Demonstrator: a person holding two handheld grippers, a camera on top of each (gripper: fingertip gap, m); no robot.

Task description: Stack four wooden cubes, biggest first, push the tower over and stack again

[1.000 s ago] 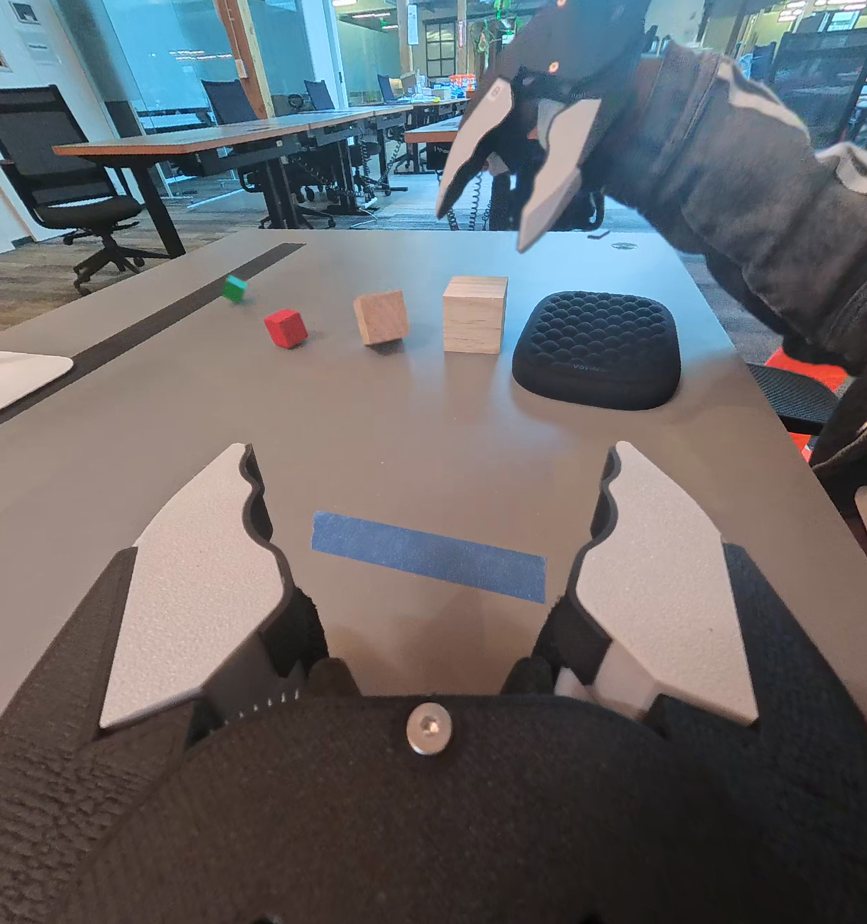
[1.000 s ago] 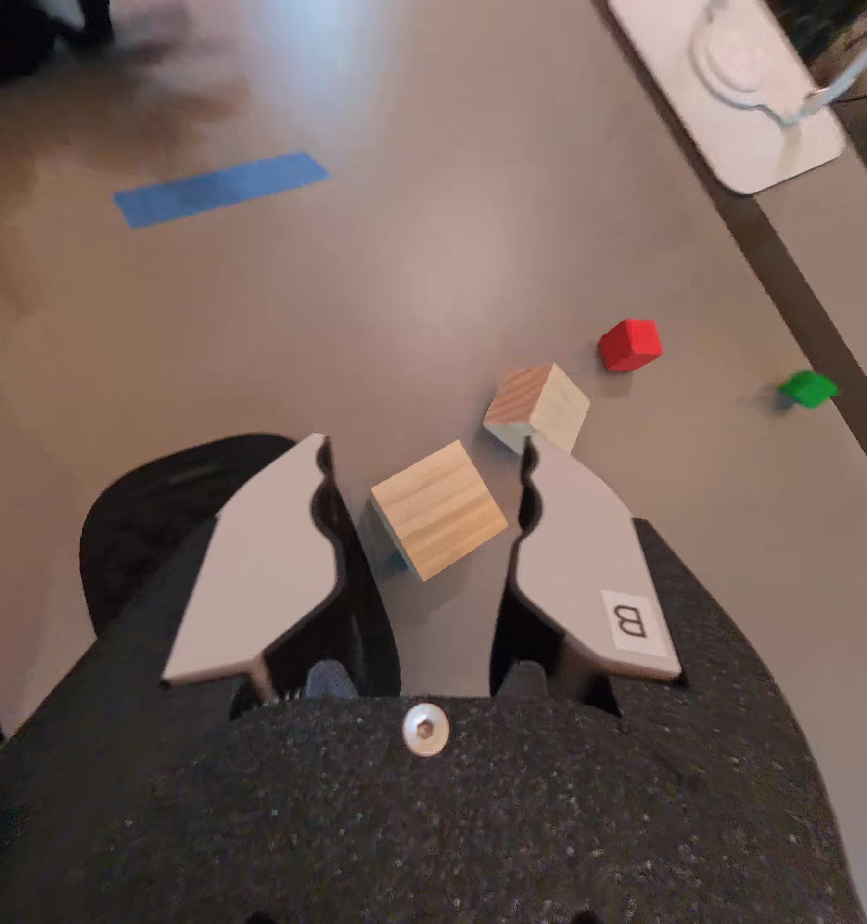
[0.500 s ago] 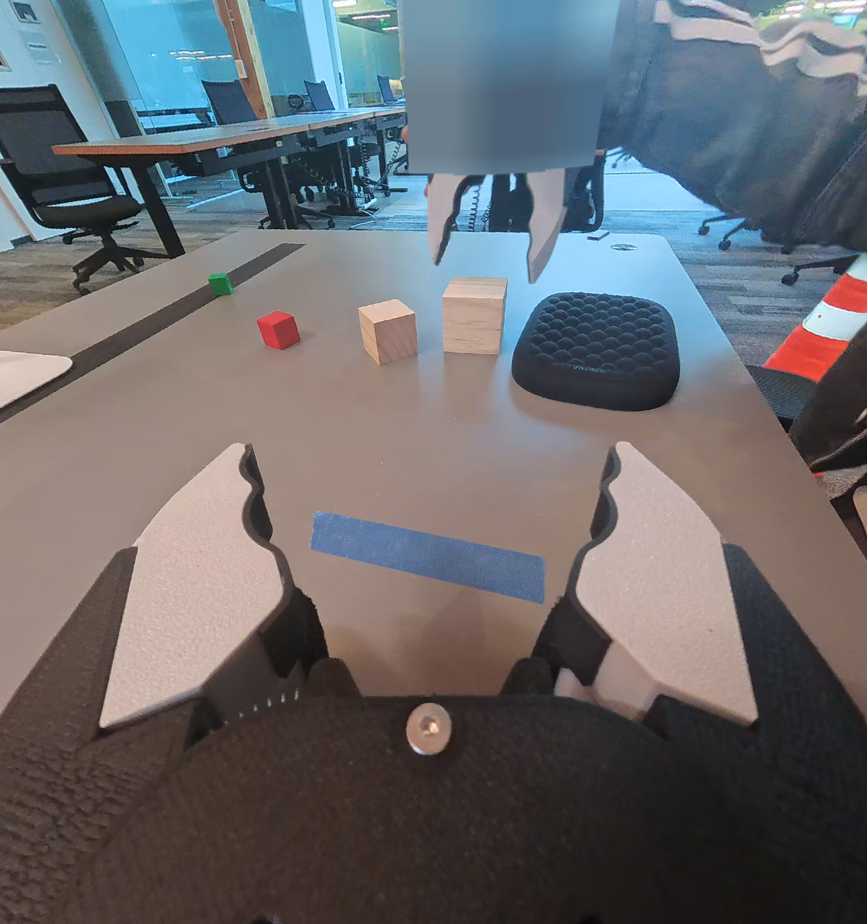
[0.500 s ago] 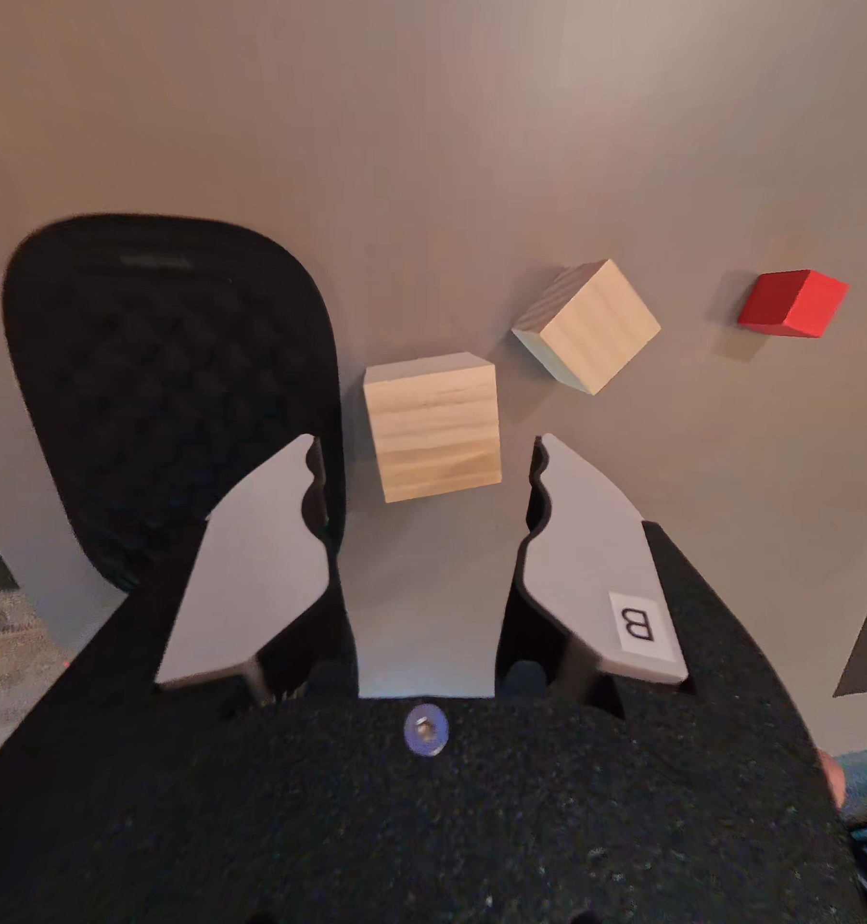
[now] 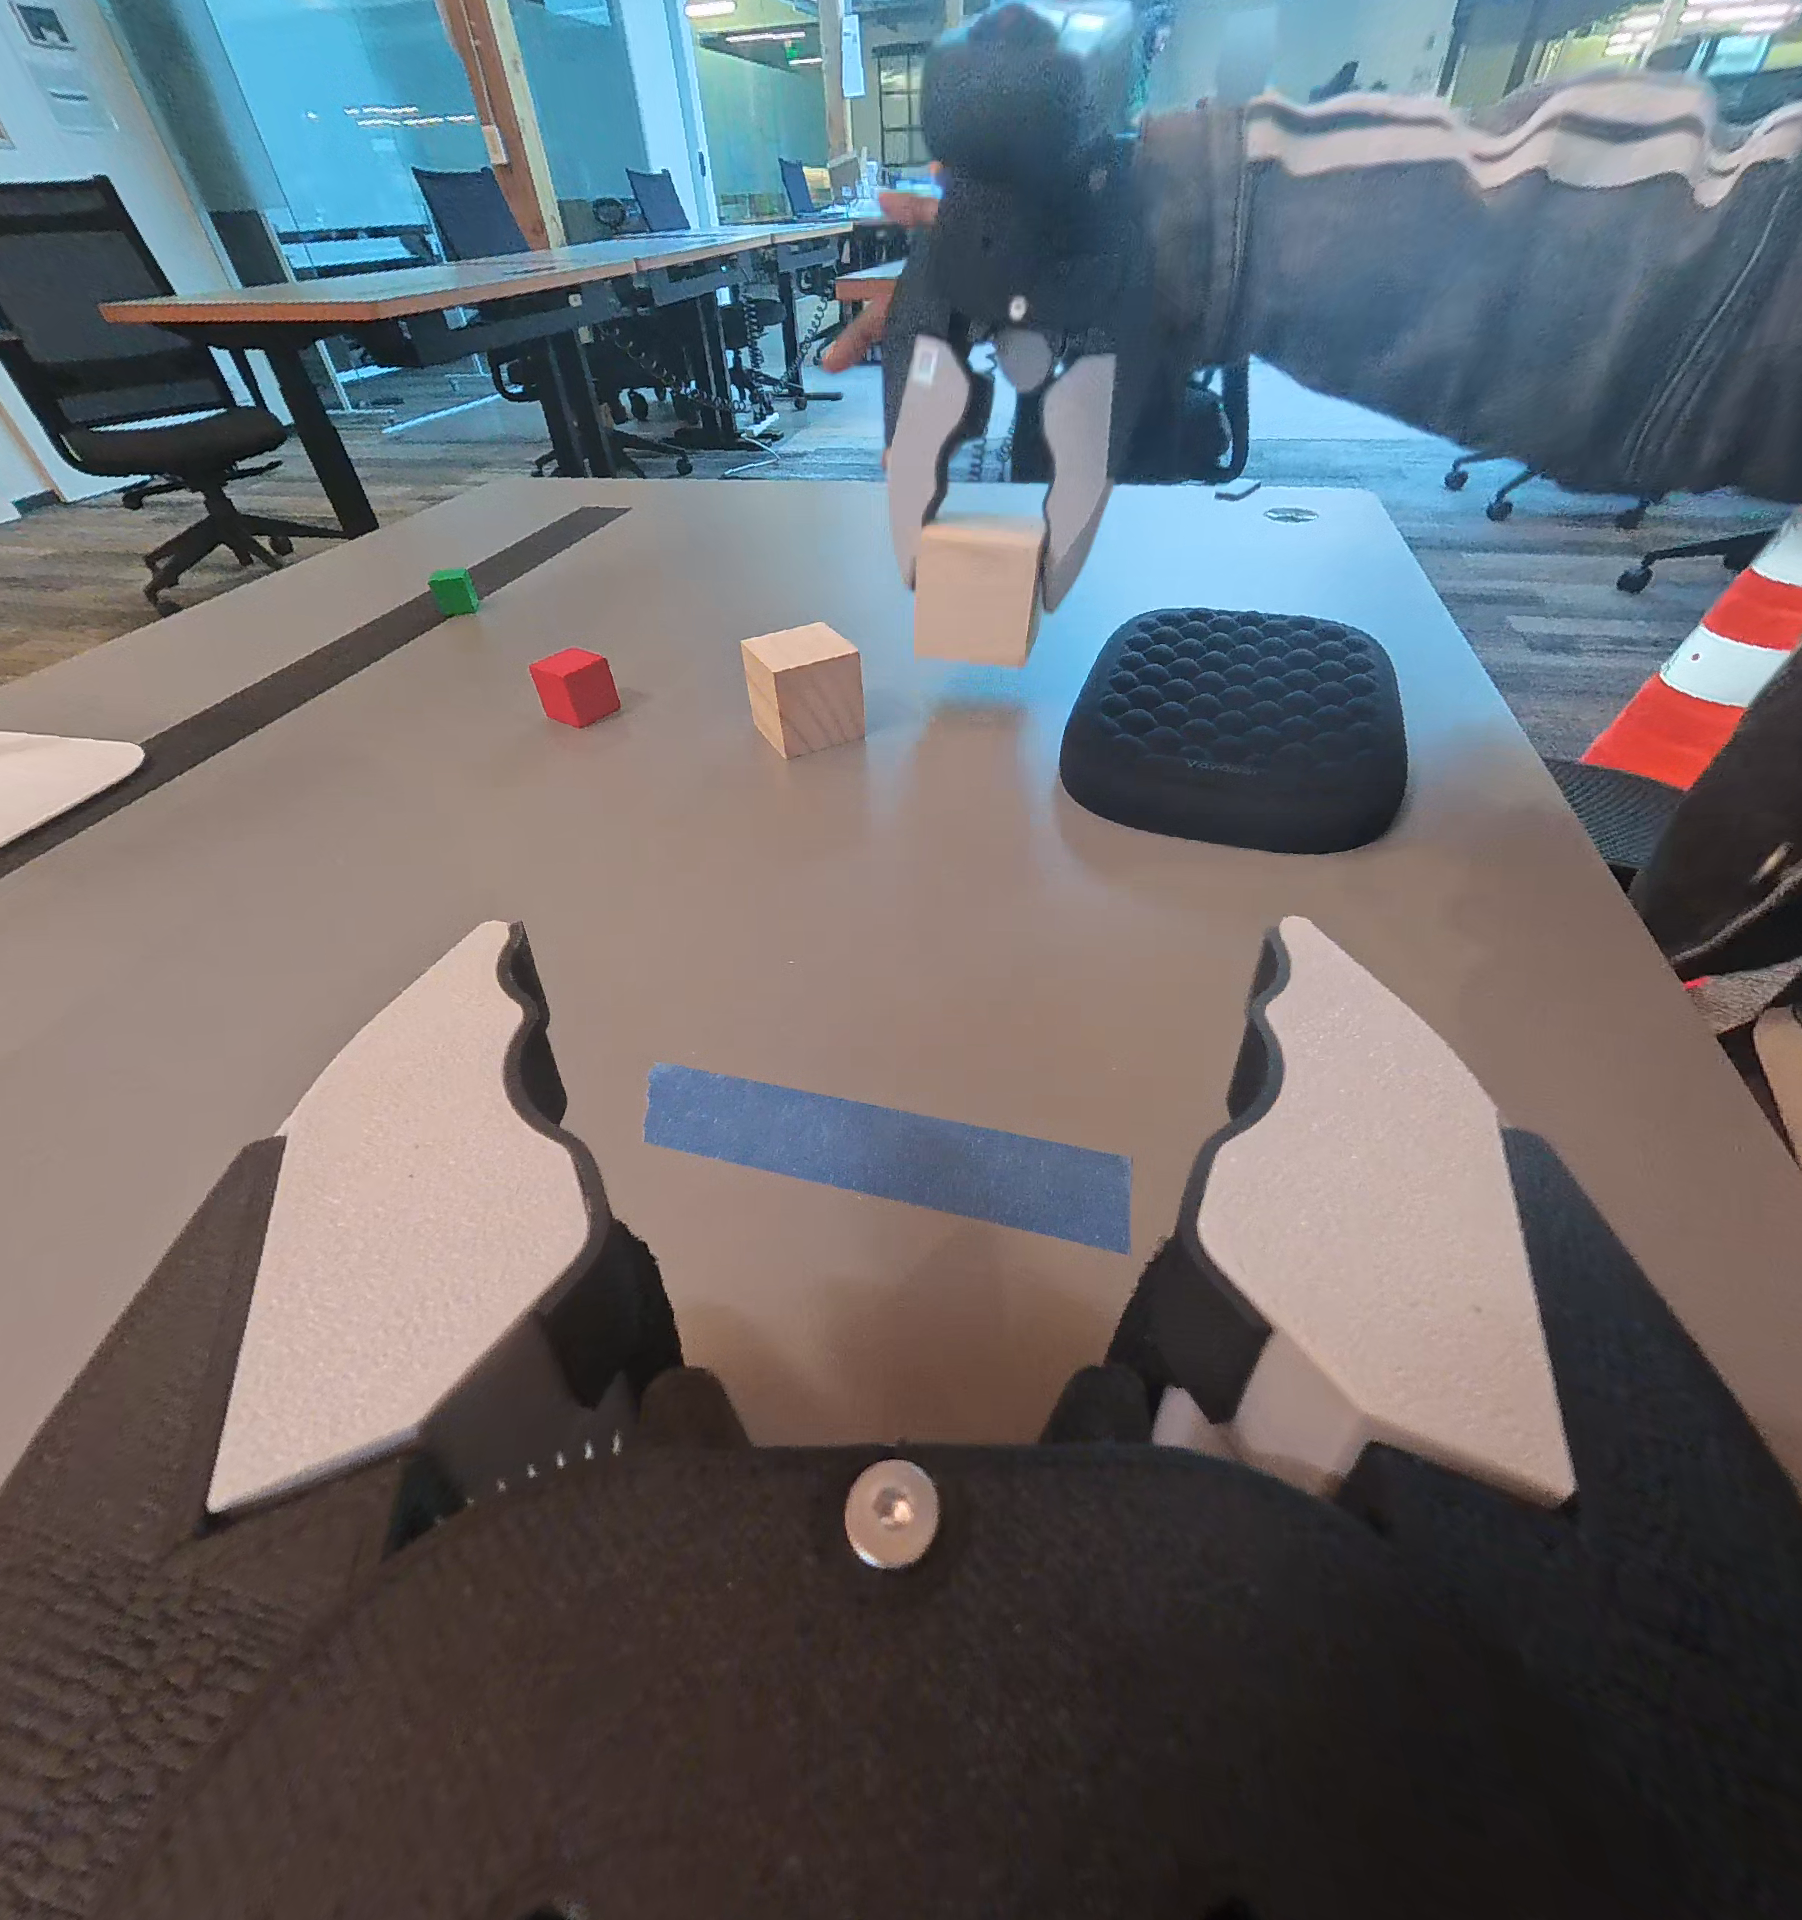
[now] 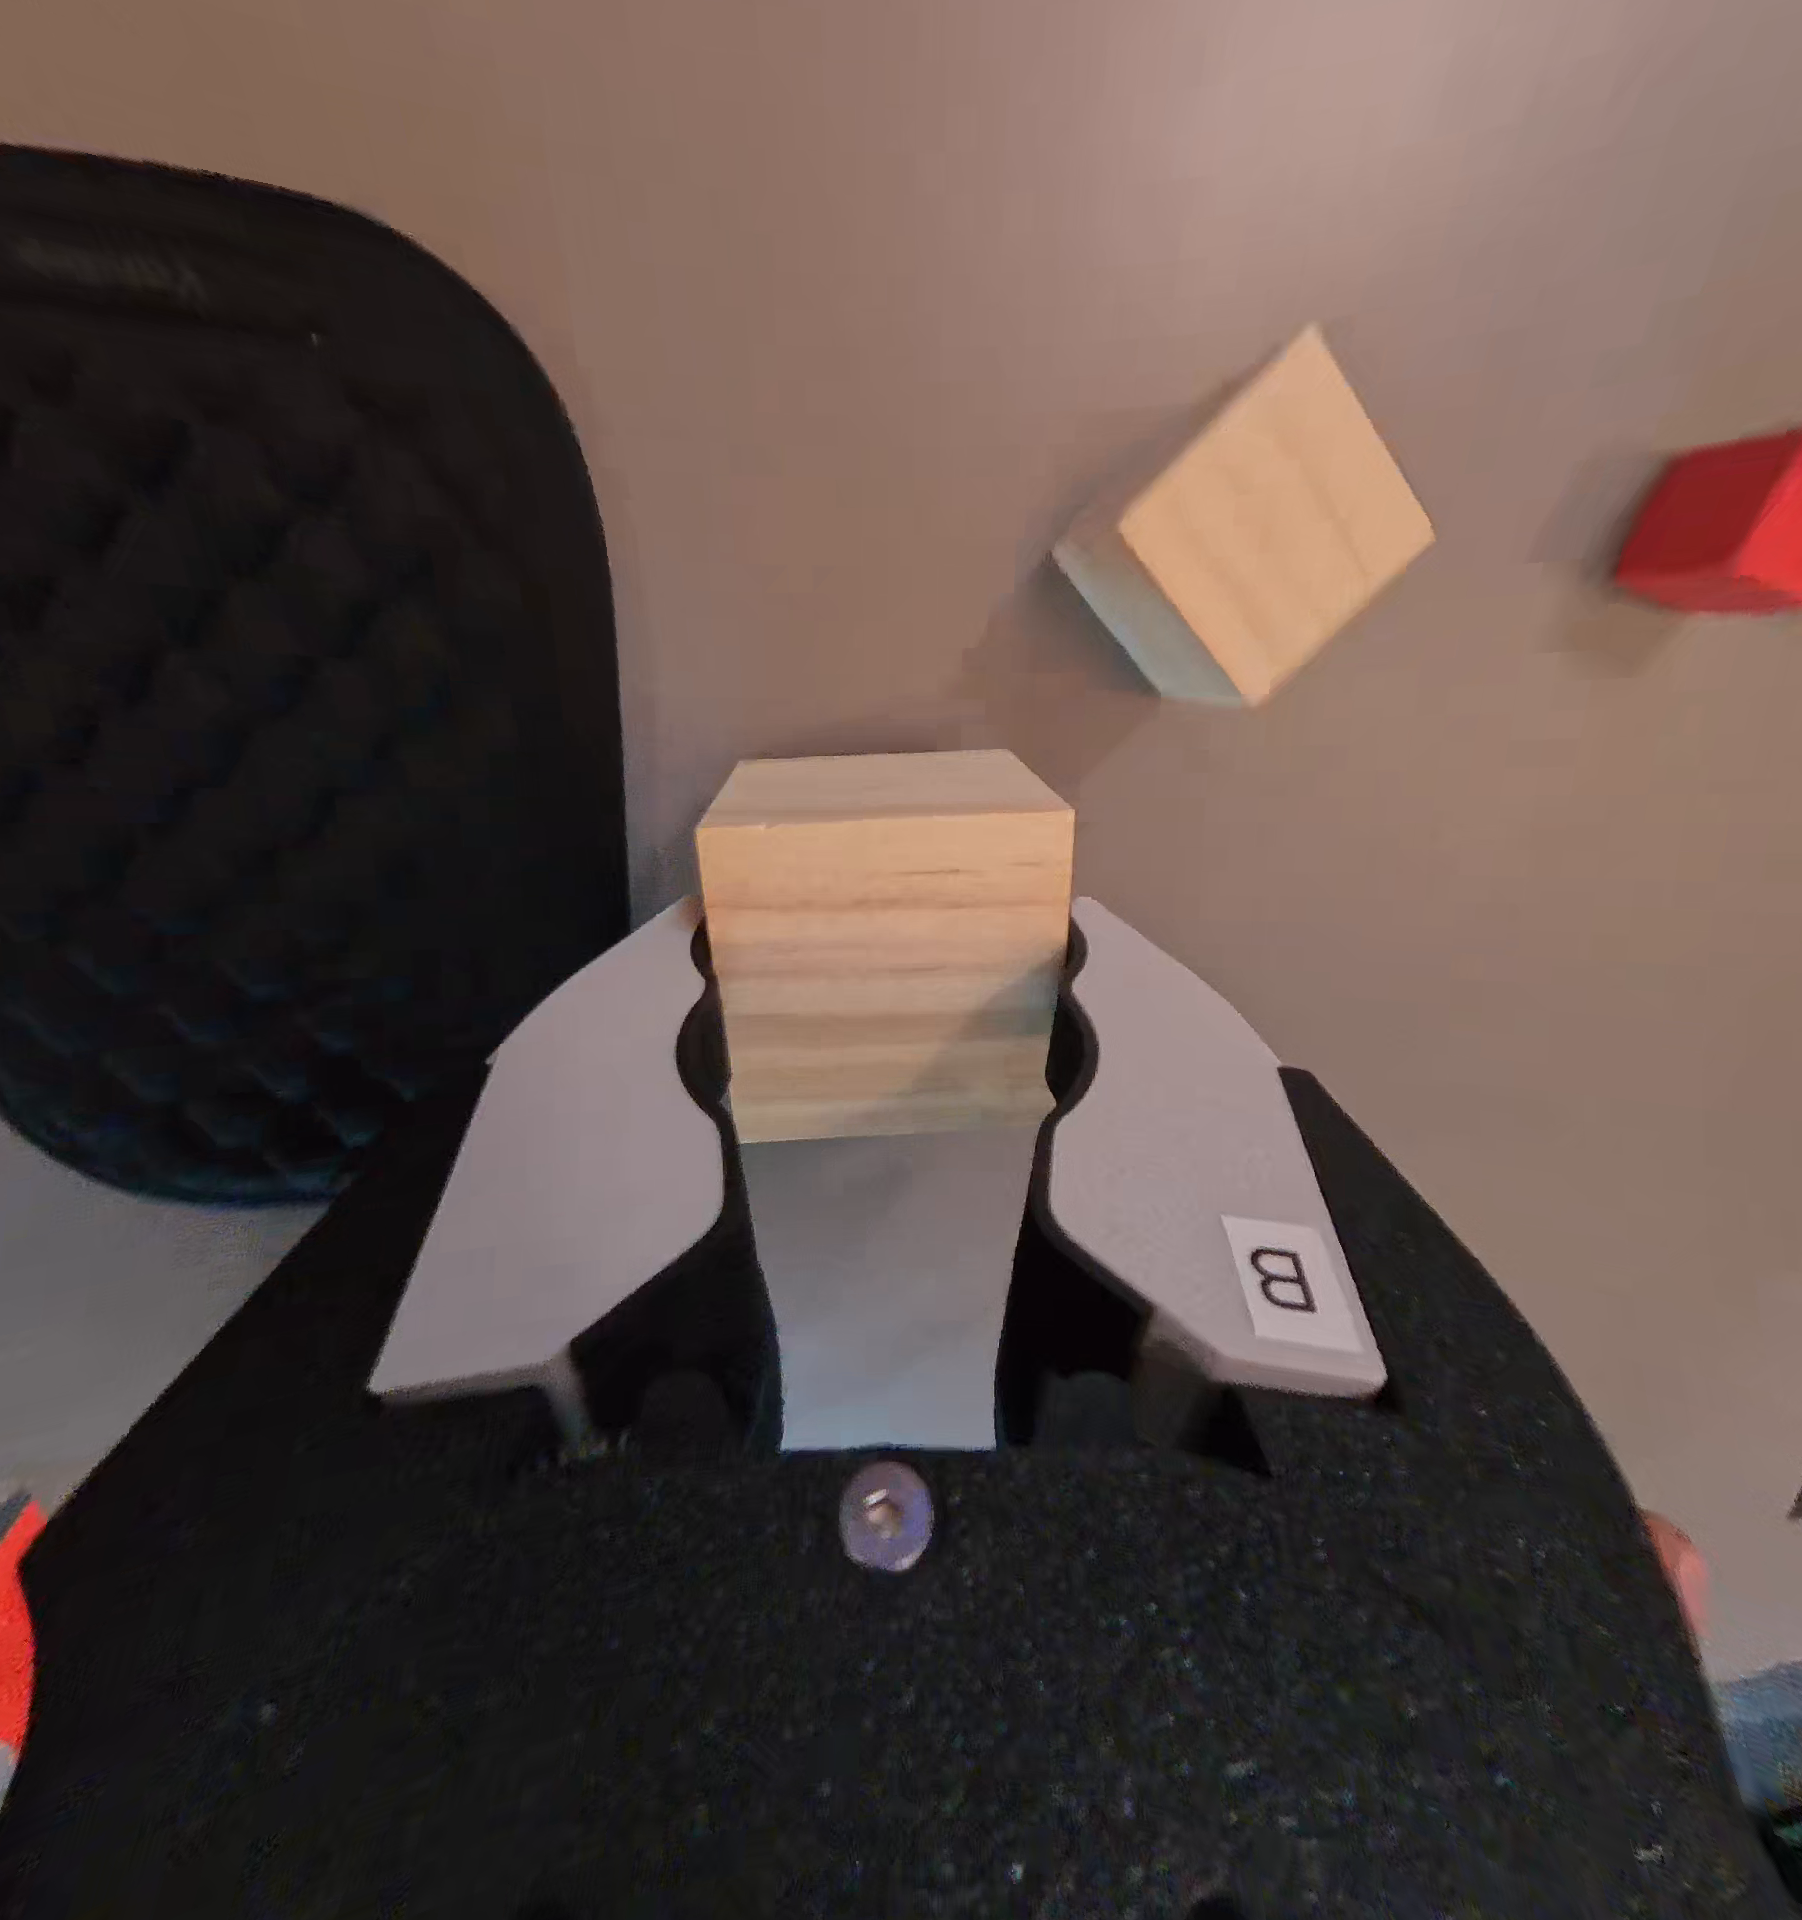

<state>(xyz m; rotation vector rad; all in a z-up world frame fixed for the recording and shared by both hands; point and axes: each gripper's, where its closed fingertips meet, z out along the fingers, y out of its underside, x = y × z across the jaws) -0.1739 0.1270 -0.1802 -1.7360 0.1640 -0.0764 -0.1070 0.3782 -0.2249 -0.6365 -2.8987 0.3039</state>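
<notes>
Right gripper (image 6: pixel 881 997) clamping largest wooden cube (image 6: pixel 881 935), pads pressing both side faces; cube hanging clear of grey table (image 5: pixel 668 935), faces square to fingers, near far right corner beside black pad (image 5: pixel 1235 727). Left gripper (image 5: pixel 892 1039) gaping wide, bare, over blue tape strip (image 5: pixel 886 1153) near front edge. Left wrist view alone showing green cube (image 5: pixel 453 592); medium cube (image 5: pixel 803 691) and red cube (image 5: pixel 575 686) lying in both.
</notes>
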